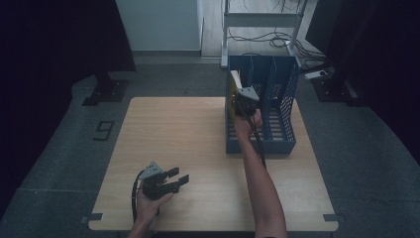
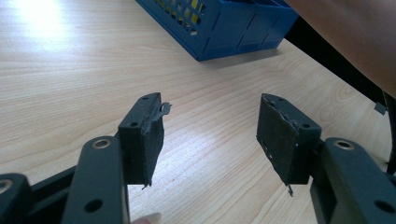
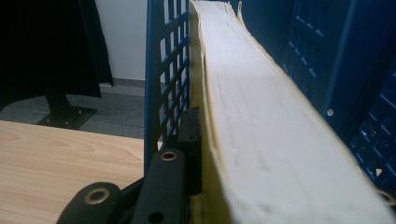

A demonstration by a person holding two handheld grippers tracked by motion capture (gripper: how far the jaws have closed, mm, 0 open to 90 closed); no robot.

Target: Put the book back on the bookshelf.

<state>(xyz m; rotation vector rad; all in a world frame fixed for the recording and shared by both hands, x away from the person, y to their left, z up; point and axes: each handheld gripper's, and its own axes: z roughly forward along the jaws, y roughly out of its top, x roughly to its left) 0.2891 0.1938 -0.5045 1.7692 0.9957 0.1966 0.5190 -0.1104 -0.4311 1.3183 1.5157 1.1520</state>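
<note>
A thick book with a yellow cover and cream pages [image 3: 261, 121] stands upright in the leftmost compartment of the blue mesh file rack [image 1: 285, 94], against the rack's left wall [image 3: 161, 70]. My right gripper [image 1: 243, 99] reaches into the rack from above and is shut on the book [image 1: 234, 82]. In the right gripper view one black finger [image 3: 189, 140] presses on the yellow cover; the book hides the other. My left gripper [image 1: 178, 178] rests low over the table's front left, open, with bare wood between its fingers [image 2: 210, 135].
The rack stands at the back right of the wooden table [image 1: 173, 134], and its other compartments look vacant. In the left gripper view the rack's corner [image 2: 224, 28] lies ahead, with the person's right forearm [image 2: 355, 37] at the upper right. Dark floor surrounds the table.
</note>
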